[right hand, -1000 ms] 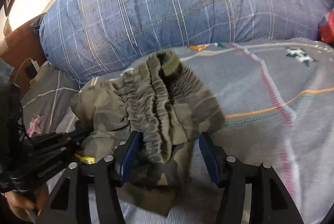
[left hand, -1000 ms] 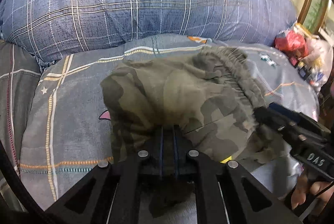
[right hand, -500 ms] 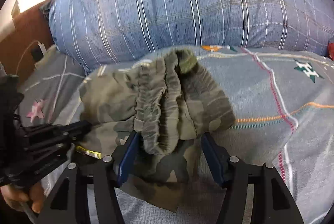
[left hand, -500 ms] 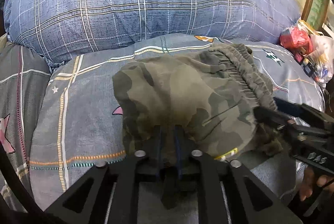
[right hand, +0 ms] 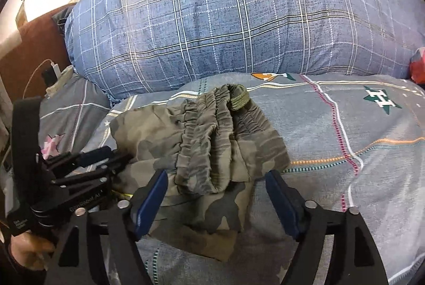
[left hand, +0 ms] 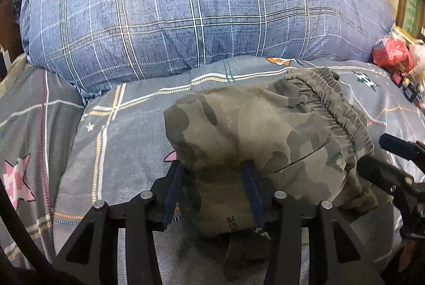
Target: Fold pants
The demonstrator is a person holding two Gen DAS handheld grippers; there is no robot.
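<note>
The camouflage pants (left hand: 265,136) lie in a folded bundle on the bed, with the elastic waistband (left hand: 342,115) on the bundle's right side. My left gripper (left hand: 212,181) is at the bundle's near edge. Its jaws are opening, and a fold of cloth lies loosely between the blue pads. In the right wrist view the pants (right hand: 202,141) show the gathered waistband on top. My right gripper (right hand: 216,194) straddles their near end. Its jaws are opening wide and both pads stand off the cloth. Each gripper also shows in the other's view: the right gripper (left hand: 393,165) and the left gripper (right hand: 87,165).
A big blue plaid pillow (left hand: 199,14) blocks the far side of the bed. The grey patterned bedsheet (right hand: 358,131) stretches bare to the right. A red bag (left hand: 390,54) and clutter sit at the far right. A charger and cable (right hand: 53,72) lie at the left, and a hand (right hand: 29,247) holds the left gripper.
The left jaws, shut on the cloth a second ago, have spread apart and let it go. The right jaws have widened too. The pants now rest on the bed.
</note>
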